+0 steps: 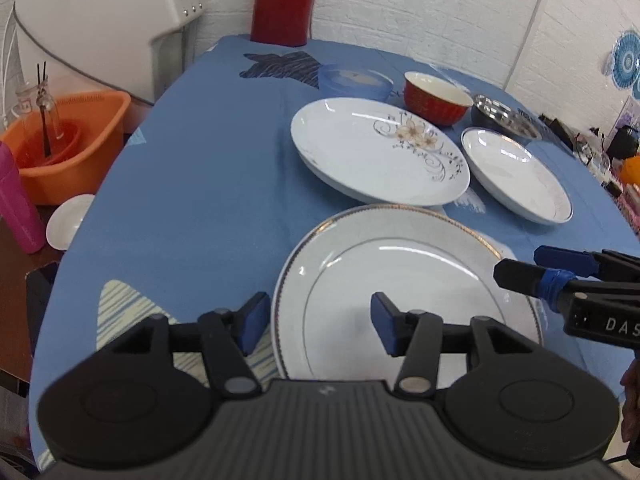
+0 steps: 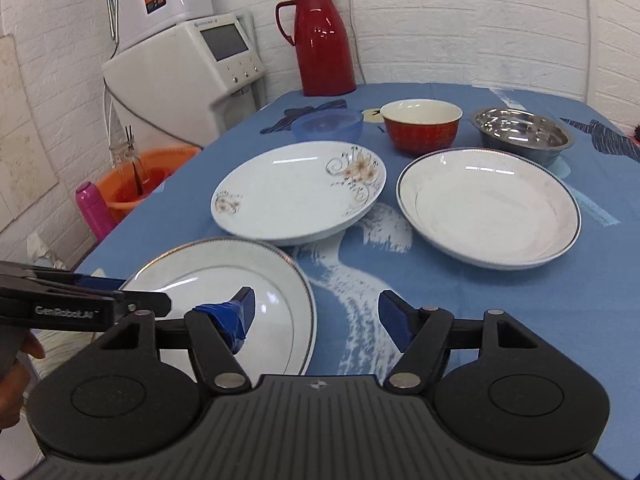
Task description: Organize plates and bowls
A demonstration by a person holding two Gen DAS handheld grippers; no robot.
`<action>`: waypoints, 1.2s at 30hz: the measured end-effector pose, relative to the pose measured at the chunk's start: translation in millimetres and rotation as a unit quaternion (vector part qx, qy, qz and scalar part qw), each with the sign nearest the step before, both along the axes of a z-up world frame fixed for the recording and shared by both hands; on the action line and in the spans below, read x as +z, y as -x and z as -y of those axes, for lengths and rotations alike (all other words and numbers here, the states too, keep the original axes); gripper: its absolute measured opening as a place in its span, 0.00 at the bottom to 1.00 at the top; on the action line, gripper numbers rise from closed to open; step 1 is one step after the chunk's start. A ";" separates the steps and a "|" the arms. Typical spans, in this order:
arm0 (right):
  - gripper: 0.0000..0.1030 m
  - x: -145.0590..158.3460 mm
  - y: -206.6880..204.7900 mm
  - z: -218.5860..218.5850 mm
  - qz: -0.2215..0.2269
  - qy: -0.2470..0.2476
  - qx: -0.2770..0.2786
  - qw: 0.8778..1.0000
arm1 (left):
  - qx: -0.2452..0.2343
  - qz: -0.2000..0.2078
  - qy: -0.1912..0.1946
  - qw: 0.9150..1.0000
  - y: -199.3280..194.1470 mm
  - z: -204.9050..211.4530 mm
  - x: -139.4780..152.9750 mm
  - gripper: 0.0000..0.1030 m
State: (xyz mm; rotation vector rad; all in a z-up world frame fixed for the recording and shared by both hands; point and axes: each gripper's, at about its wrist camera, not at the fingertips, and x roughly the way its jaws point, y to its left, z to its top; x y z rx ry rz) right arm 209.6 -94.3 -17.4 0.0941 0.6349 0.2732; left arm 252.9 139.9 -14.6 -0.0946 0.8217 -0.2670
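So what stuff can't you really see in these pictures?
- The gold-rimmed plate: its near edge is hidden by the left gripper in the left wrist view.
- The blue bowl: the flowered plate covers its base in the right wrist view.
- The right gripper: cut off by the left view's edge.
- The things in the orange basket are too blurry.

Near edge: rimmed plate [image 2: 224,300] on the table [image 2: 500,300]
Middle: flowered plate [image 2: 300,194] left, deep plate [image 2: 488,208] right
Behind: plastic bowl [image 2: 327,125], ceramic bowl [image 2: 421,125], steel bowl [image 2: 522,133], left to right
Far edge: jug [image 2: 320,40]
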 end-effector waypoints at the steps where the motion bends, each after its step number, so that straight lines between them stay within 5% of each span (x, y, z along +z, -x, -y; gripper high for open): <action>1: 0.53 1.2 -6.5 1.4 -0.002 -0.005 0.000 1.000 | 0.003 0.004 0.008 1.000 -2.5 -4.2 5.1 0.52; 10: 0.53 -0.9 -53.2 -9.0 -0.028 -0.039 0.020 0.999 | 0.041 0.038 -0.038 0.998 -57.3 -5.6 24.3 0.57; 15: 0.53 -3.5 -46.0 -6.0 -0.040 -0.024 0.025 0.999 | 0.042 0.011 -0.035 0.998 -79.9 -2.8 14.3 0.57; 23: 0.54 -4.6 -34.0 10.9 -0.051 -0.065 0.012 0.997 | 0.046 0.006 -0.024 0.999 -65.5 -16.8 15.5 0.59; 36: 0.54 -16.1 -98.2 -10.3 -0.068 -0.067 -0.015 0.995 | 0.026 -0.028 -0.032 0.999 -145.0 13.5 2.6 0.63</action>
